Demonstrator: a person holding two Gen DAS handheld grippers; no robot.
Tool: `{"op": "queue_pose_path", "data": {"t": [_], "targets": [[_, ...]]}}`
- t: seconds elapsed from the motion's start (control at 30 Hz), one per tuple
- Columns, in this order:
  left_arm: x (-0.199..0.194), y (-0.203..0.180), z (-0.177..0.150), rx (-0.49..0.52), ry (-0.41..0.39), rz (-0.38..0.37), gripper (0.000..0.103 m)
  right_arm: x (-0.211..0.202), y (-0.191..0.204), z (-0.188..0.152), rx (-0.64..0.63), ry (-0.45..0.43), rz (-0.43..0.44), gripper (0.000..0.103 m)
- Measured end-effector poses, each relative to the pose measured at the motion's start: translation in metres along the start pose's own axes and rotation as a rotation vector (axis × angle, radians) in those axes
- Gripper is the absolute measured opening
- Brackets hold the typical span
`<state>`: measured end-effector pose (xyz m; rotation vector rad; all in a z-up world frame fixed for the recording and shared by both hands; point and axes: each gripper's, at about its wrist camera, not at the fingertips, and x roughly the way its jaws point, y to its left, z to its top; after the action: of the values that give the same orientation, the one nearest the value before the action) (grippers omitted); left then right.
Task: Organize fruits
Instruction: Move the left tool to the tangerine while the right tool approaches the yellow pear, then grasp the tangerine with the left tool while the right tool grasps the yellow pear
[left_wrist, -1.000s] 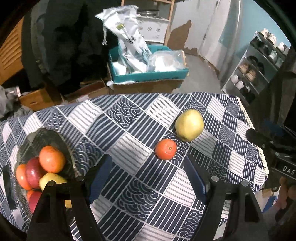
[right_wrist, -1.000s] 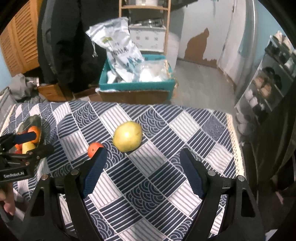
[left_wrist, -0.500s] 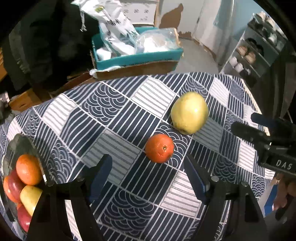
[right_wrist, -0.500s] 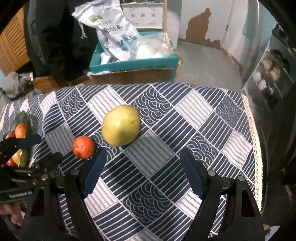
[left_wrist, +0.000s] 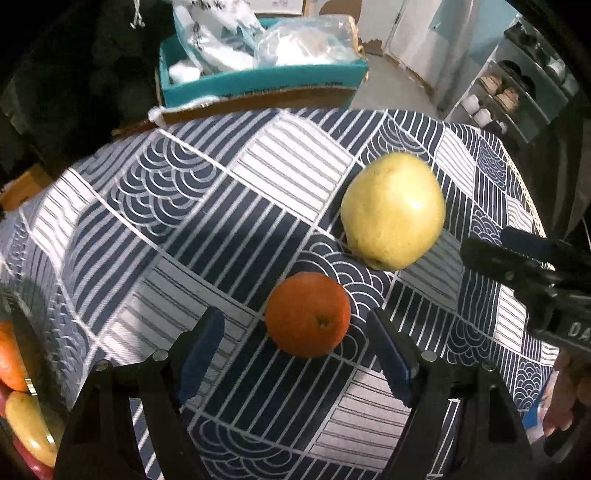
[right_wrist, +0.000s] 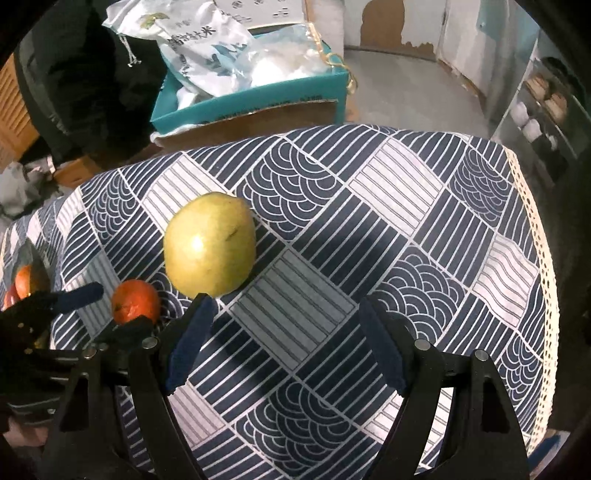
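A small orange (left_wrist: 308, 314) lies on the patterned tablecloth (left_wrist: 207, 221), with a large yellow-green pear (left_wrist: 393, 210) just behind and to its right. My left gripper (left_wrist: 295, 350) is open, its fingers either side of the orange's near edge, not touching it. In the right wrist view my right gripper (right_wrist: 284, 339) is open and empty, its left finger just in front of the pear (right_wrist: 209, 243); the orange (right_wrist: 136, 301) lies further left between the left gripper's fingers. A bowl of fruit (left_wrist: 16, 398) shows at the far left edge.
A teal box (right_wrist: 251, 92) with plastic bags stands on the floor beyond the table's far edge. A shoe rack (left_wrist: 517, 85) stands at the right. The cloth's lace-trimmed right edge (right_wrist: 539, 236) marks the table's side. The right gripper's body (left_wrist: 535, 273) is at the left wrist view's right.
Both grippers have moved forward and lower toward the fruit. The orange now sits between the left gripper's fingertips; the pear is closer to the right gripper. The bowl has slid to the frame edge.
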<state>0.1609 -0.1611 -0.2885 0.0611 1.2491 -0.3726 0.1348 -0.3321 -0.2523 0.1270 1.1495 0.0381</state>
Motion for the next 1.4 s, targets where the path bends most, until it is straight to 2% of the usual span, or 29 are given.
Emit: {"op": "queue_pose_path", "data": {"t": [0.1, 0.2, 0.23, 0.6, 0.87, 1.2, 1.23, 1.4], "targets": [[0.003, 0.001, -0.001, 0.003, -0.009, -0.006, 0.069, 0.002, 0.002, 0.002, -0.002, 0.002, 0.008, 0.081], [0.004, -0.001, 0.000, 0.025, -0.021, -0.002, 0.053, 0.004, 0.005, 0.004, -0.013, 0.001, 0.013, 0.081], [0.004, -0.002, 0.001, 0.033, -0.023, -0.031, 0.046, 0.005, 0.005, 0.004, -0.015, 0.001, 0.014, 0.081], [-0.012, 0.019, -0.003, 0.002, -0.073, 0.006, 0.045, 0.017, 0.035, 0.022, -0.026, 0.007, 0.097, 0.081], [-0.027, 0.038, 0.003, -0.045, -0.107, 0.015, 0.045, 0.047, 0.050, 0.037, -0.050, 0.058, 0.060, 0.081], [-0.039, 0.047, 0.004, -0.067, -0.128, 0.010, 0.045, 0.073, 0.047, 0.037, 0.000, 0.100, 0.077, 0.079], [-0.041, 0.048, 0.004, -0.068, -0.130, 0.011, 0.045, 0.072, 0.049, 0.036, -0.007, 0.088, 0.073, 0.075], [-0.048, 0.049, 0.001, -0.071, -0.138, 0.017, 0.045, 0.069, 0.054, 0.032, -0.046, 0.067, 0.050, 0.073]]}}
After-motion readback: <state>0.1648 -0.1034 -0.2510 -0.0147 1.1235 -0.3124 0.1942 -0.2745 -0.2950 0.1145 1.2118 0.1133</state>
